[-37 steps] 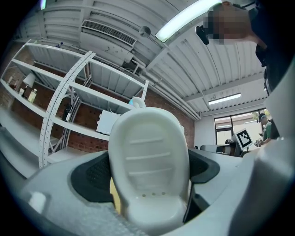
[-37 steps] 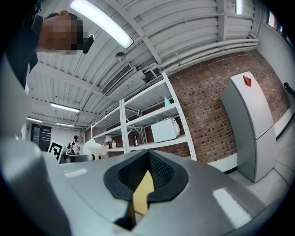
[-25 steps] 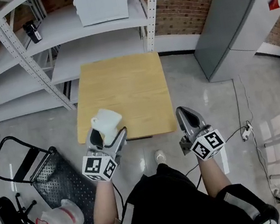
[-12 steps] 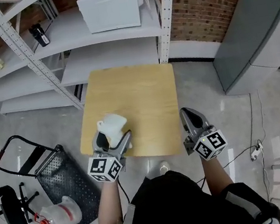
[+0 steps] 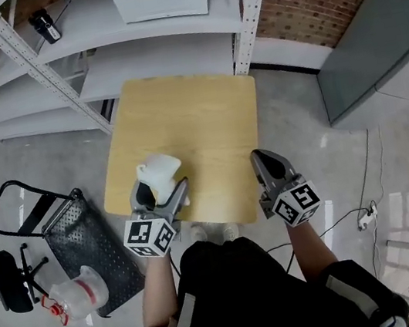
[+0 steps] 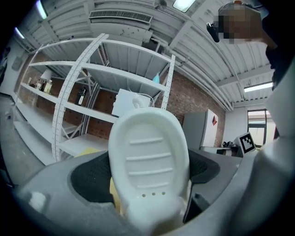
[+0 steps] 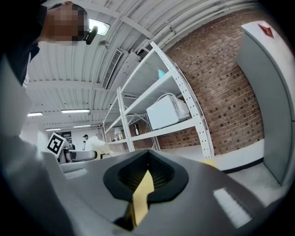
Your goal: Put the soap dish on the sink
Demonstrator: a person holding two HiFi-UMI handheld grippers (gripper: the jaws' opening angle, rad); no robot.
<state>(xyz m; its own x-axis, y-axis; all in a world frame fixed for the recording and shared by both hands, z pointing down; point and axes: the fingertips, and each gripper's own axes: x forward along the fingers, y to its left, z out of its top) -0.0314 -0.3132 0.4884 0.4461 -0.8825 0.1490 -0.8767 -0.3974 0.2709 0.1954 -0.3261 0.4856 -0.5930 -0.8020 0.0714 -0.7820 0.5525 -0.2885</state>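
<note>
Transport is our step: our left gripper (image 5: 156, 200) clamps the white soap dish (image 6: 150, 161), upright between its jaws; our right gripper (image 5: 266, 167) is closed, empty. No sink shows ahead; next we must find one.

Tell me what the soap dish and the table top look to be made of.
Soap dish: looks like moulded plastic, matte white, one piece with raised ribs and small drain holes; ceramic can't be ruled out. Table top: light wood or wood-look laminate, smooth, even pale tan.
</note>
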